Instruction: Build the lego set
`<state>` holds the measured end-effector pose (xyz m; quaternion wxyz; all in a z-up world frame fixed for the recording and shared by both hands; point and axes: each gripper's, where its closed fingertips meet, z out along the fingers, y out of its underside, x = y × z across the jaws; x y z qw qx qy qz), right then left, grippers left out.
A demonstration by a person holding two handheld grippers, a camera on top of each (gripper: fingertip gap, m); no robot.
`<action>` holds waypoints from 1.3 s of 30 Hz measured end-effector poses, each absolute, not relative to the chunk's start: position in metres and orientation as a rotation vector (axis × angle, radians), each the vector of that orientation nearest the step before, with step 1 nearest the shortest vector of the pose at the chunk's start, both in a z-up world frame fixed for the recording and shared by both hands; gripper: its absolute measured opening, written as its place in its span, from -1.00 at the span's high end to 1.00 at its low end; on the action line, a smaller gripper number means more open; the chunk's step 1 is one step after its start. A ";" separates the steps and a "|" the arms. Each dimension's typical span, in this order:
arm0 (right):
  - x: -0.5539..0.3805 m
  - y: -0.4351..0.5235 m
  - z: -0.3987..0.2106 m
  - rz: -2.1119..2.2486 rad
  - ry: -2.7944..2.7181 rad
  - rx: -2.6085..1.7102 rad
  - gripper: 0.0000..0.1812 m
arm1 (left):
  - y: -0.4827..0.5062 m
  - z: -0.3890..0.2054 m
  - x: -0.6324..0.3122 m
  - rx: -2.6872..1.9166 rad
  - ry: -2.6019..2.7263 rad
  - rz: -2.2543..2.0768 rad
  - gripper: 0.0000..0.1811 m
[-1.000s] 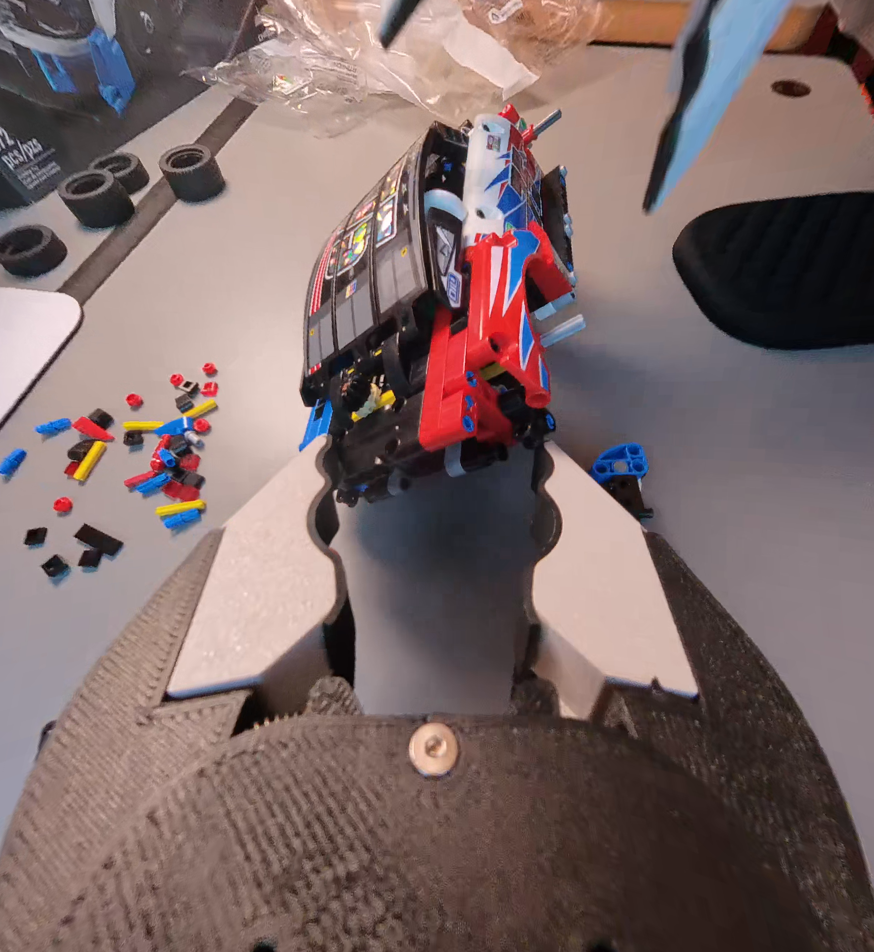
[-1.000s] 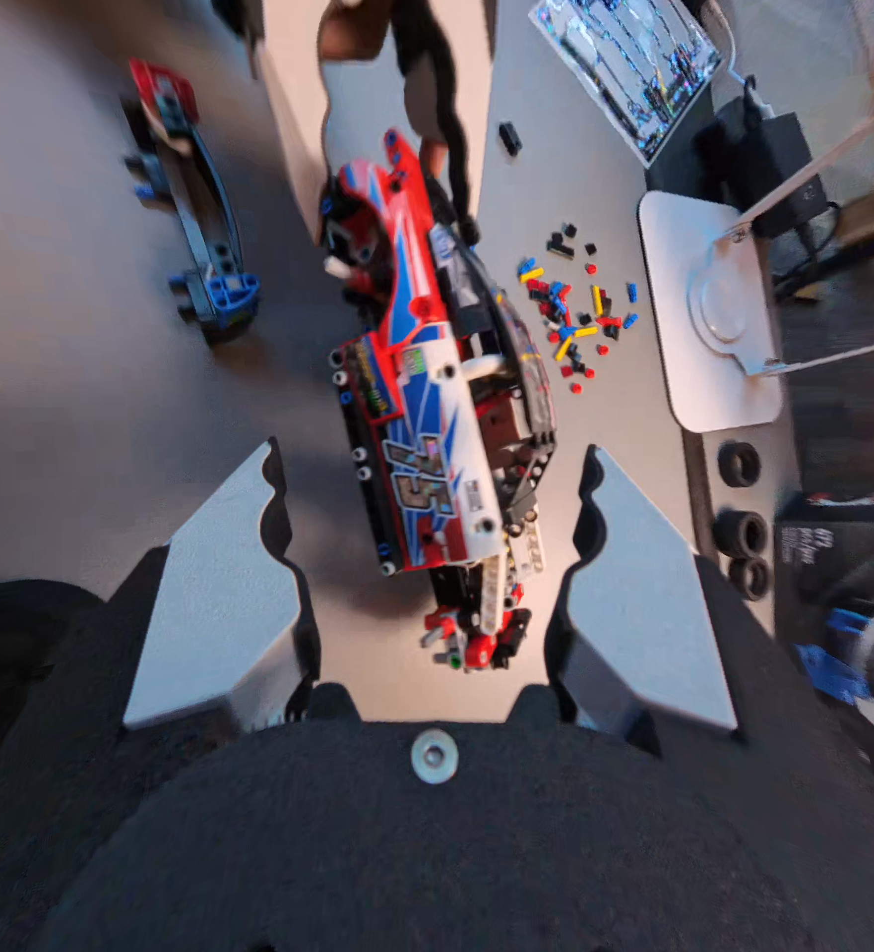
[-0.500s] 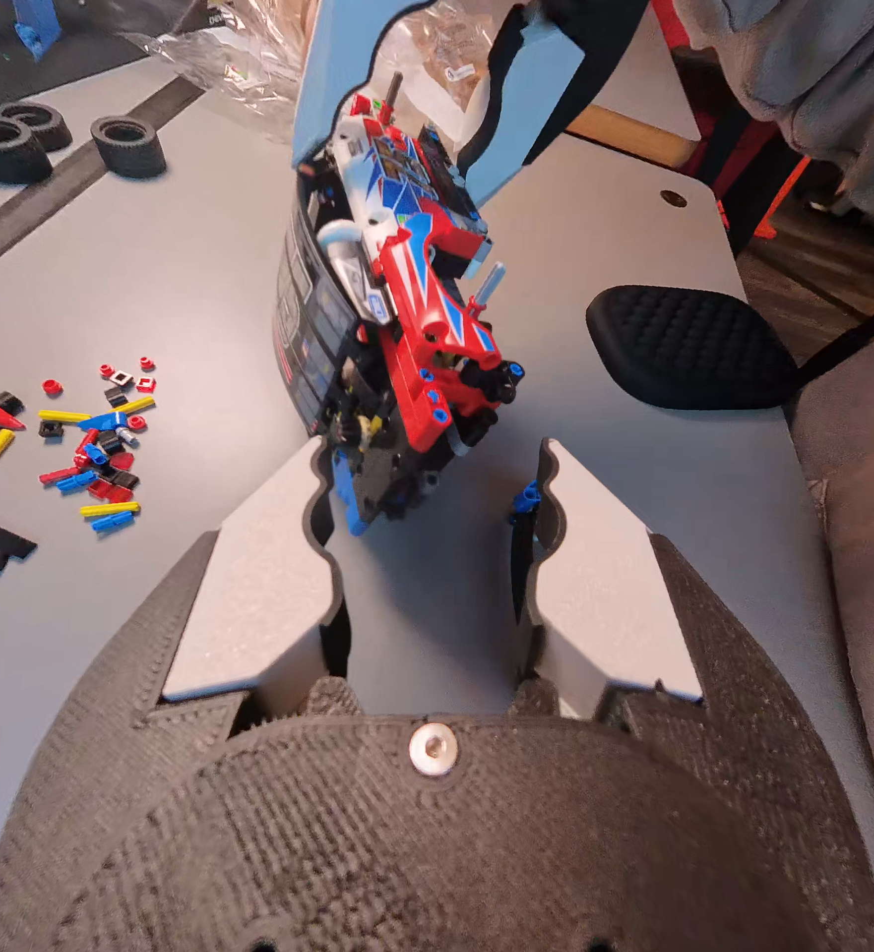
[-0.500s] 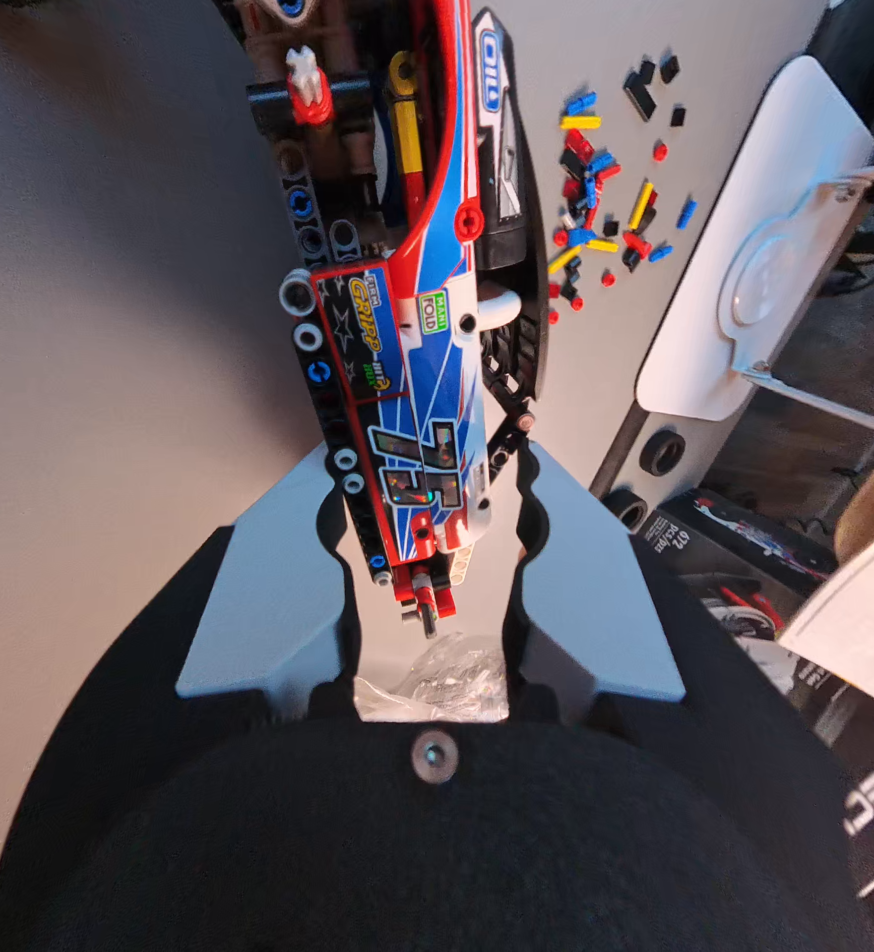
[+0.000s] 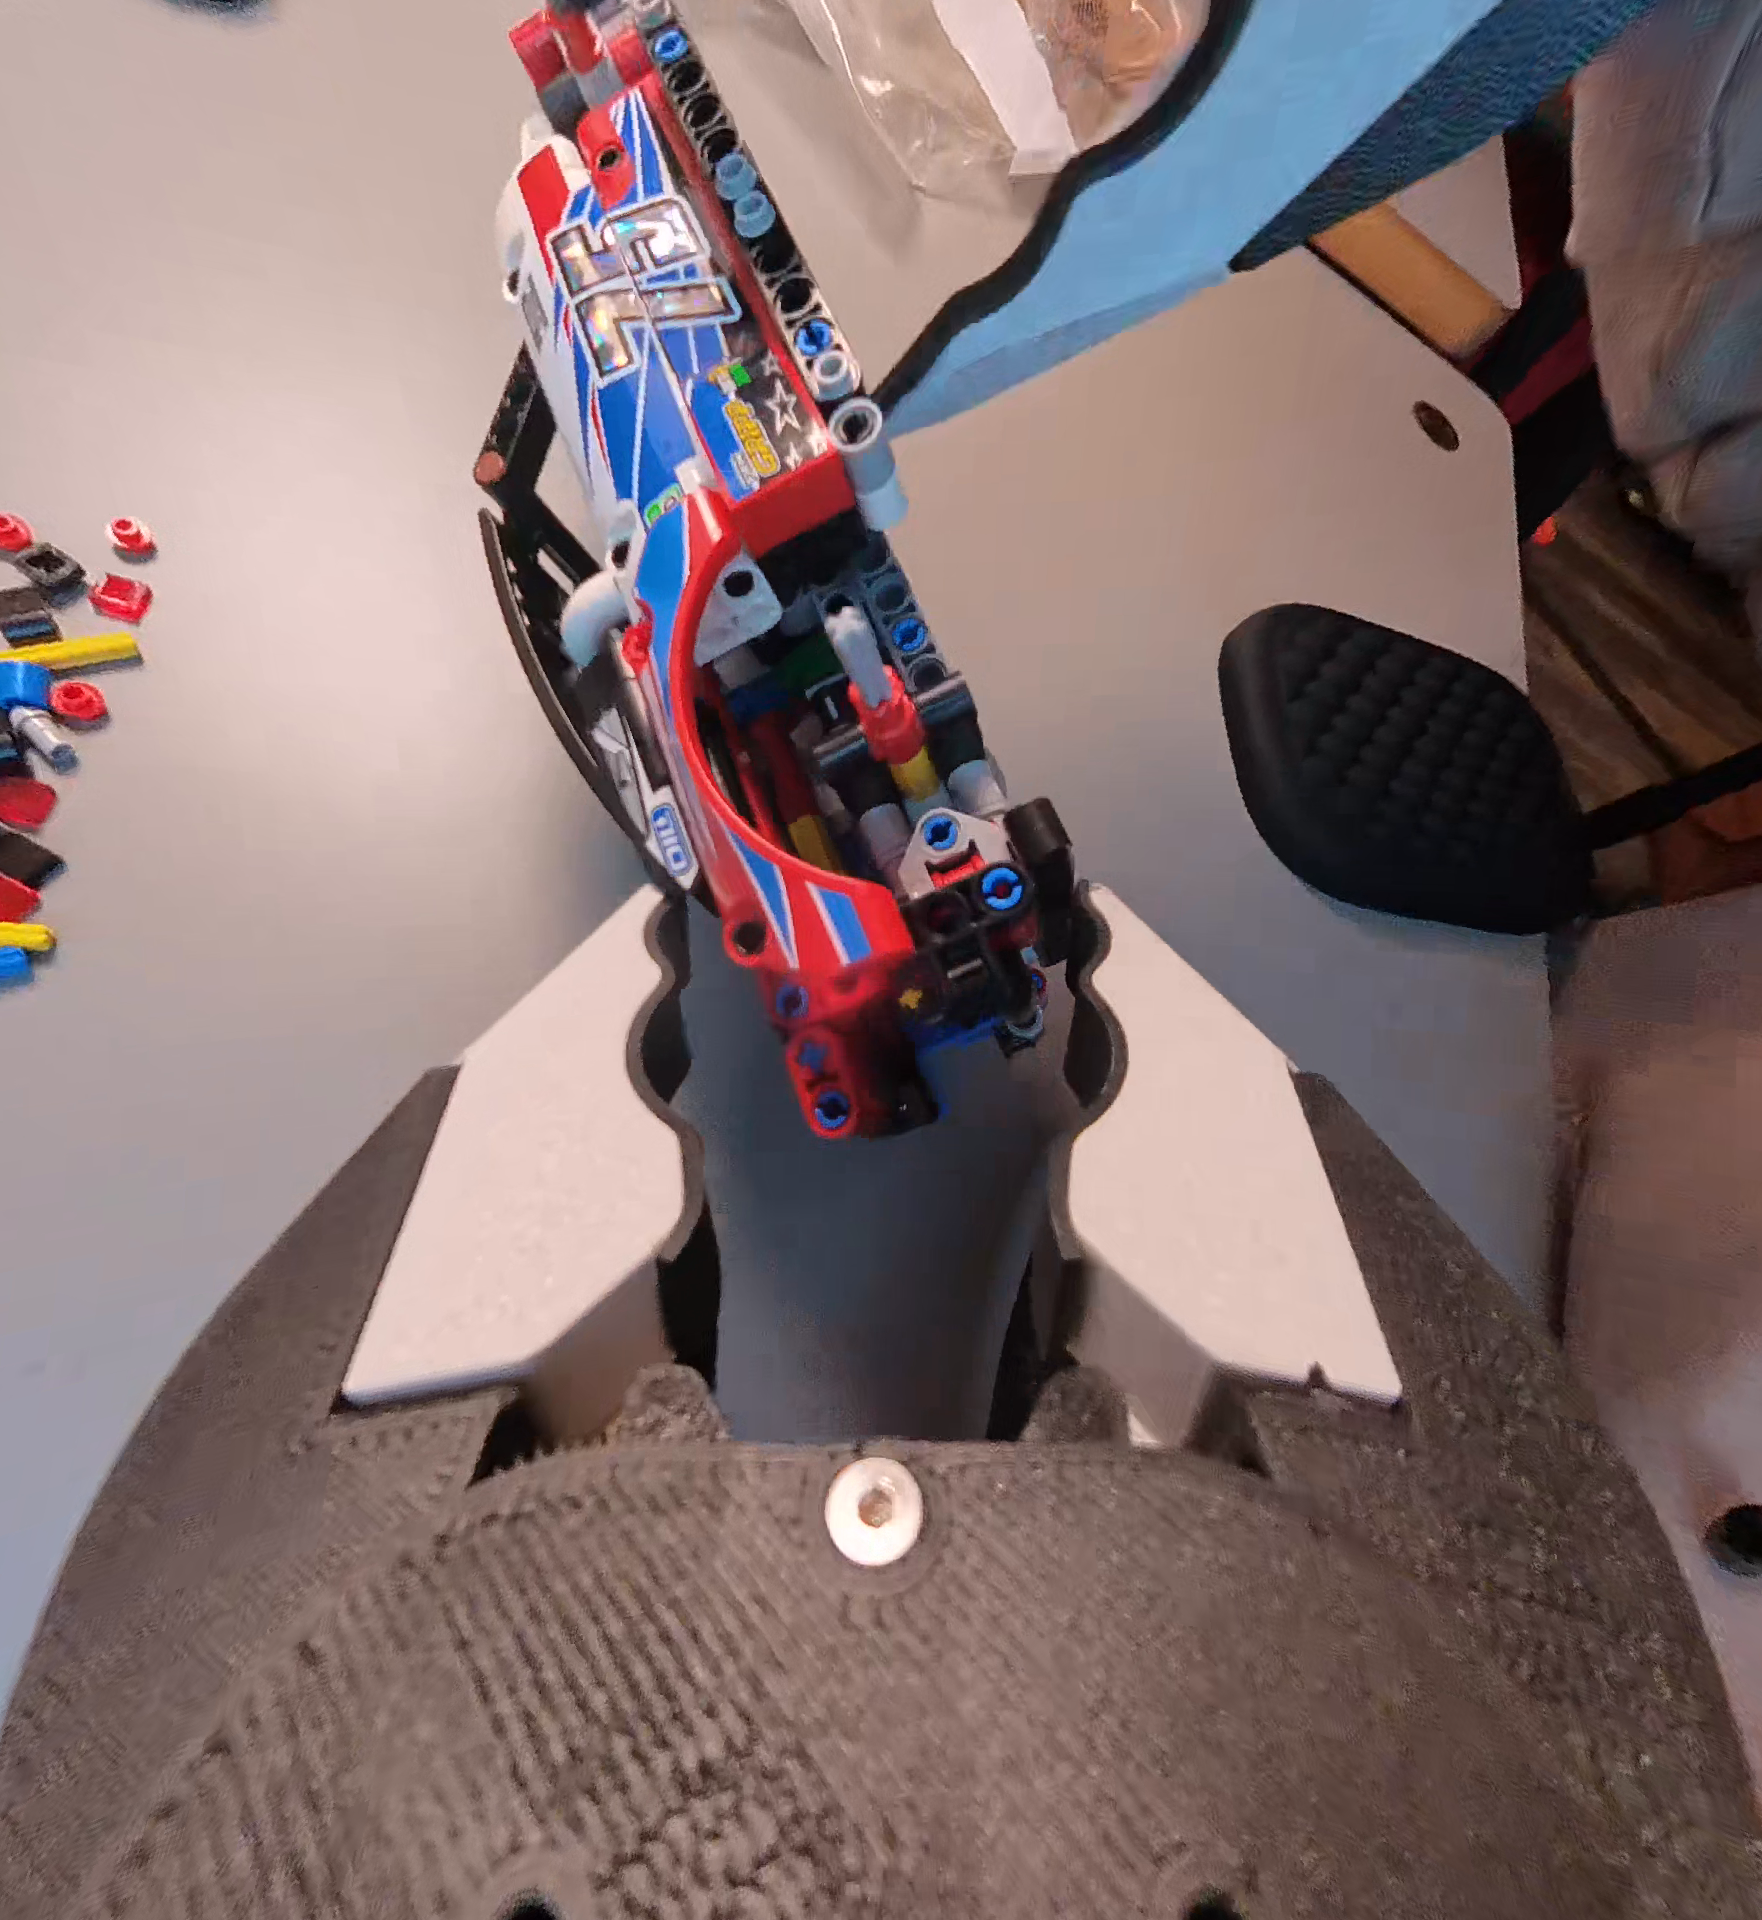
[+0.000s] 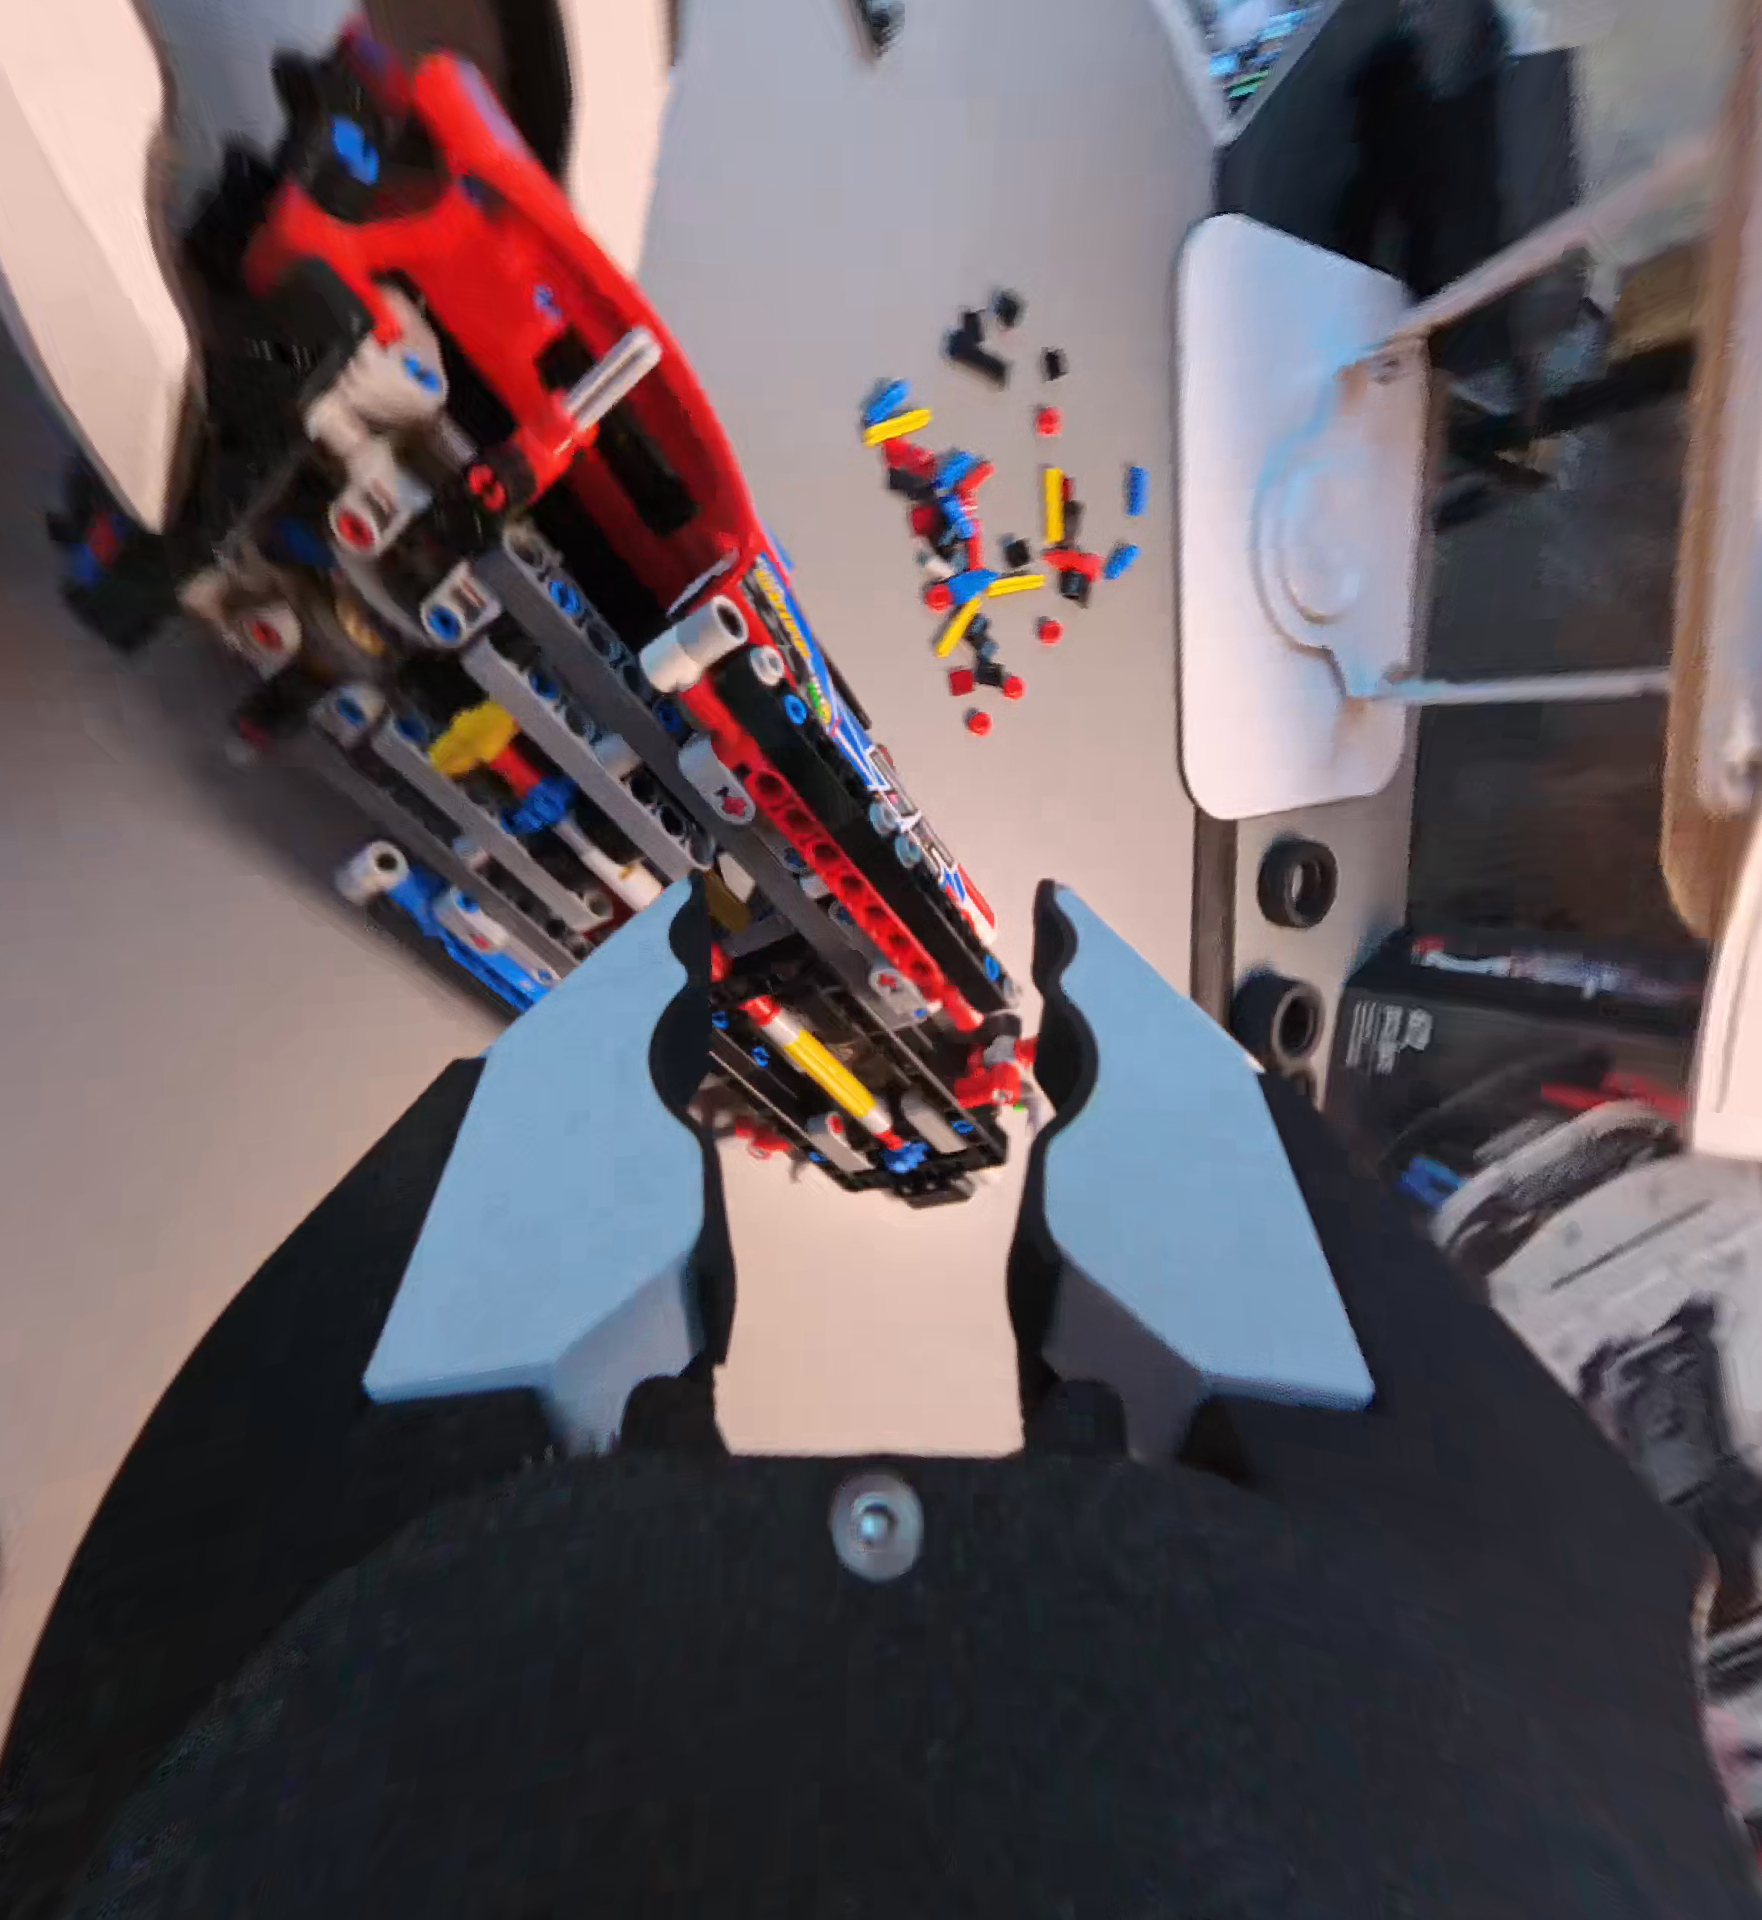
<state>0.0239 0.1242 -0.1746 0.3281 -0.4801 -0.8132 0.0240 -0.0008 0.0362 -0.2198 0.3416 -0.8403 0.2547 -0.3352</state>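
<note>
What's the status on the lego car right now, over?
Right gripper shut on lego car, rear end, car tilted. Left gripper brackets its nose, grip unclear. Loose pieces on the table, apart from the car.

both wrist views face lego car (image 5: 752, 644) closely.

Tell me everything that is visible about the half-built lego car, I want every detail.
The lego car is a long plastic model with red, blue and white stickered panels on a black and grey beam frame; no wheels are fitted. It is lifted off the table and tilted. Its nose sits between the left gripper fingers, its rear between the right gripper fingers. Whether either grips it firmly is unclear.
</note>
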 end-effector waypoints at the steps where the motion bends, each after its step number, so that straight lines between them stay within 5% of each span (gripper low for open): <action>1: 0.030 0.121 -0.167 0.175 -1.960 -1.362 0.32 | 0.037 -0.220 -0.001 -2.185 0.615 -0.902 0.23; 5: 0.058 0.084 -0.175 0.686 -1.346 -1.726 0.16 | 0.037 -0.221 0.001 -2.179 0.473 -0.979 0.33; 11: 0.043 0.027 -0.217 0.839 -0.900 -1.933 -0.11 | 0.035 -0.219 0.008 -2.195 0.402 -0.997 0.30; 16: 0.031 0.021 -0.231 0.560 -0.973 -1.859 -0.01 | 0.020 -0.207 0.004 -2.170 0.437 -1.070 0.23; 27: 0.004 0.019 -0.209 0.225 -1.323 -1.568 0.79 | -0.003 -0.203 0.001 -2.086 0.428 -1.173 0.20; 39: 0.073 0.024 -0.215 0.020 -2.177 -0.824 0.87 | -0.004 -0.202 -0.028 -2.073 0.683 -0.821 0.25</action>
